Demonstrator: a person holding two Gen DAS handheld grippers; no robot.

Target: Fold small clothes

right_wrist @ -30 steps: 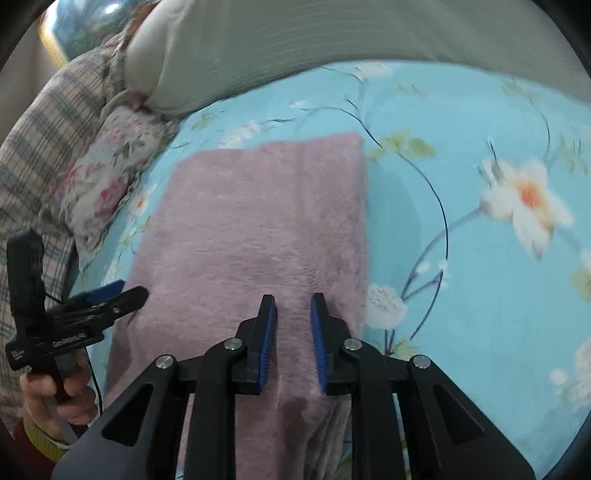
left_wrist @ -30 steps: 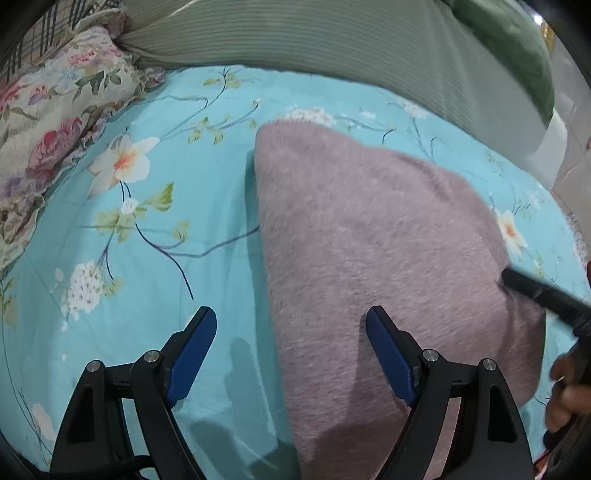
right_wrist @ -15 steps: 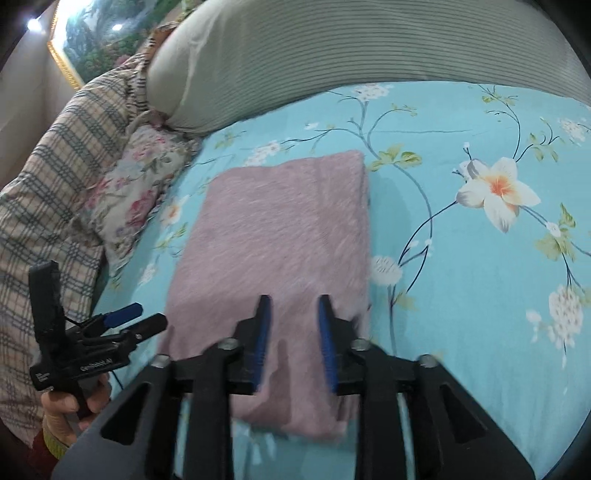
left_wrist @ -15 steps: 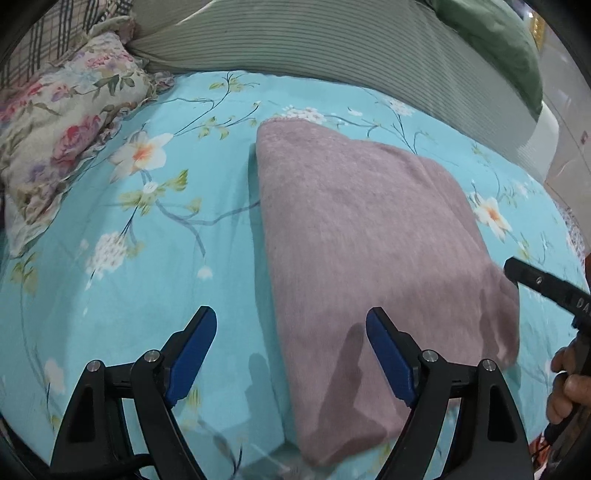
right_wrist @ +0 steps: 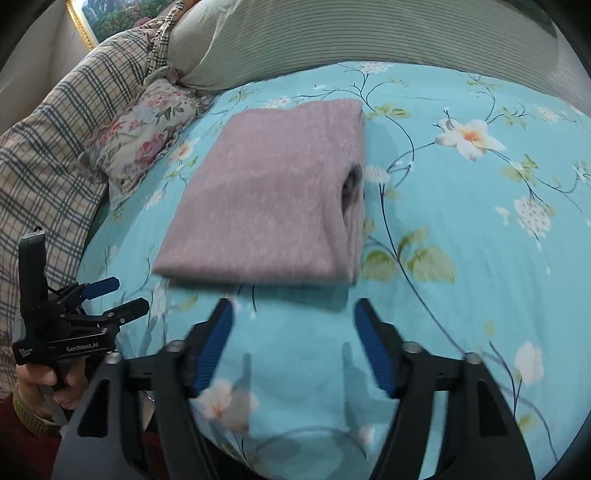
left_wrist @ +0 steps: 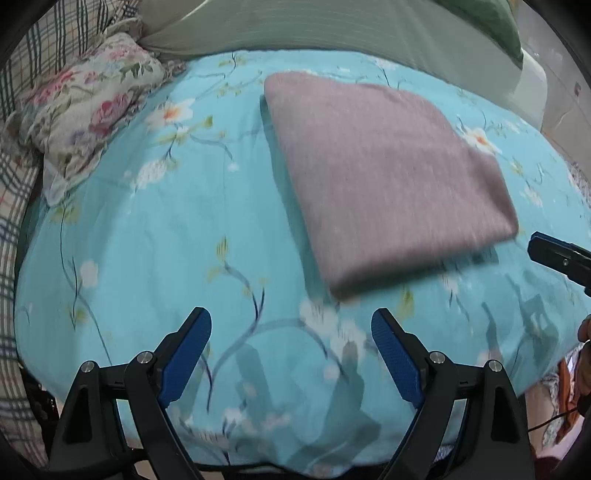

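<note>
A mauve garment [left_wrist: 384, 173] lies folded into a flat rectangle on the turquoise floral bedsheet [left_wrist: 155, 251]; in the right wrist view the folded garment [right_wrist: 273, 206] shows stacked layers along its right edge. My left gripper [left_wrist: 291, 332] hovers over bare sheet short of the garment's near corner, its jaws opening wide with nothing between them. My right gripper [right_wrist: 293, 325] hangs just short of the garment's near edge, jaws opening, nothing between them. The left gripper [right_wrist: 110, 295] also shows at the far left of the right wrist view, held in a hand.
A floral pillow [left_wrist: 88, 110] and plaid bedding [right_wrist: 55, 147] lie on the left. A striped grey-green bolster [right_wrist: 369, 33] runs along the back. The bed's near edge [left_wrist: 258, 458] is just below the grippers. The right gripper's finger [left_wrist: 557, 254] pokes in at the right.
My right gripper's jaws went from nearly shut over the garment to wide apart. Both grippers drew back toward the near edge of the bed, off the garment, which stays folded on the sheet.
</note>
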